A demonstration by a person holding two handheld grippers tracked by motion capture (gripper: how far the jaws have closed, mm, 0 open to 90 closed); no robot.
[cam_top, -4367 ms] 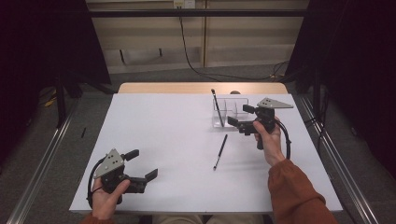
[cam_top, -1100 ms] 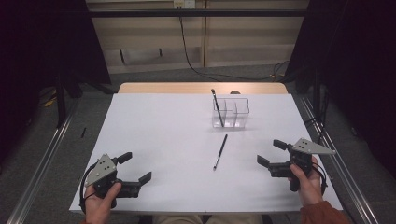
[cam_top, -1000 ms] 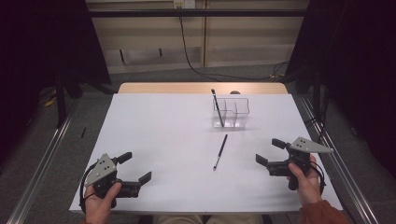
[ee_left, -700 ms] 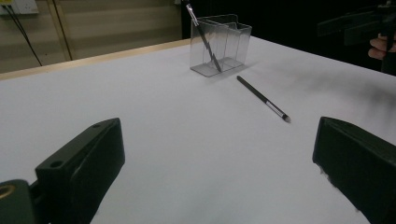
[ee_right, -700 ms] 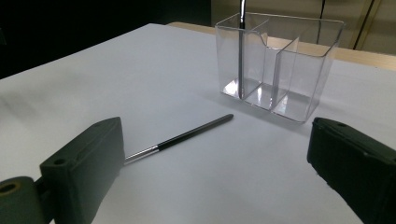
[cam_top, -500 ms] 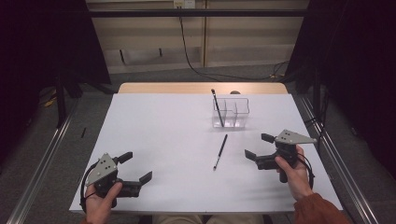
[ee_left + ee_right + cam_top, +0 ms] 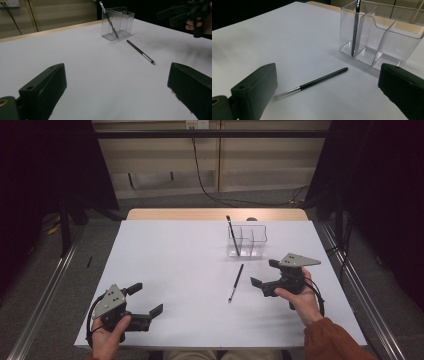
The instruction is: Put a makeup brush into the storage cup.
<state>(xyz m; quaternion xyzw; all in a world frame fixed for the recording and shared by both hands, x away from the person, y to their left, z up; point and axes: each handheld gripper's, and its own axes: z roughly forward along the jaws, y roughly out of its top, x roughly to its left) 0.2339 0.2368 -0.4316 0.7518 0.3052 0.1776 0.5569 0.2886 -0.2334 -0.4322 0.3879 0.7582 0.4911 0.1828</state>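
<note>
Black pen point(image 7: 235, 283) lies unmoved on table point(image 7: 170, 270); right tool point(image 7: 263, 274), wide open, empty, has been brought closer beside it; left tool point(image 7: 147, 300) open, empty, near front edge; middle clear

The table point(image 7: 165, 270) has a white top with a pale wooden strip along its far edge. Grey carpeted floor point(image 7: 95, 240) surrounds the table. Beyond the table's far edge stands a beige panelled wall point(image 7: 260, 160), with a black cable point(image 7: 202, 175) hanging down it to the floor. Metal rails point(image 7: 47, 290) run along the floor on either side of the table, and dark curtains point(image 7: 380, 180) flank the table
</note>
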